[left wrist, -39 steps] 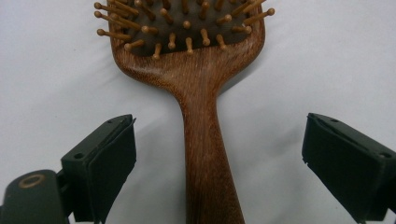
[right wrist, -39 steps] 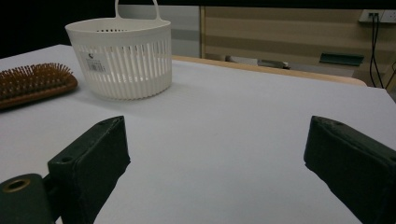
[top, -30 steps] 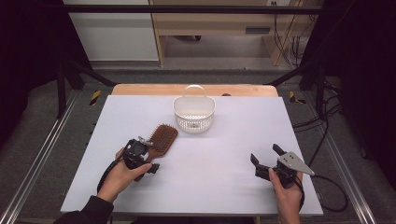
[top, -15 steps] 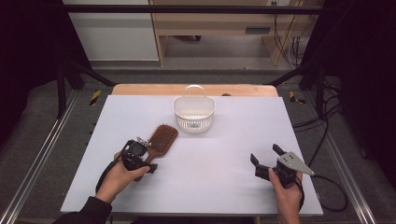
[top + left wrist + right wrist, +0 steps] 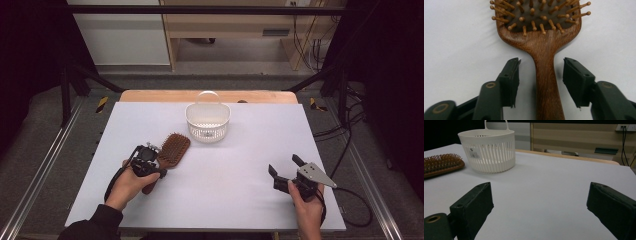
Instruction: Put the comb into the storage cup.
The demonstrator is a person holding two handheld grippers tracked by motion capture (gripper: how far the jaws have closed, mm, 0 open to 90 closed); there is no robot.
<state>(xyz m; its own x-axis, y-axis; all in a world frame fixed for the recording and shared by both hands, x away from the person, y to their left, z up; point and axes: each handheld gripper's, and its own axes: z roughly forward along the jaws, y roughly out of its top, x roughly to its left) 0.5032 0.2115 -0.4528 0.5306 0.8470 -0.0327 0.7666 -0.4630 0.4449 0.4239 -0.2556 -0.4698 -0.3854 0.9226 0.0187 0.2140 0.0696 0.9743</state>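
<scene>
Your left claw (image 5: 540, 82) is open, with one jaw on each side of the hairbrush (image 5: 541, 50) handle, not touching it yet. The brush lies flat on the white desk (image 5: 240, 165), pins up. It looks like hard, smooth wood, stiff and fairly light. Take it by the thin handle. The white basket (image 5: 207, 121) stands near. Your right claw (image 5: 540, 202) is wide open and holds nothing.

Place: lab or recording workspace, not a home.
Table (image 5: 250, 200): white tabletop on a wooden board, set inside a dark metal frame (image 5: 65, 95).
Floor: grey, with rails along both sides and yellow-black hazard tape (image 5: 101, 104) off the far left corner.
Cables (image 5: 305, 40): bundles hanging behind the far edge (wall socket above, right gripper view).
Background: plain wooden bench (image 5: 225, 25).
</scene>
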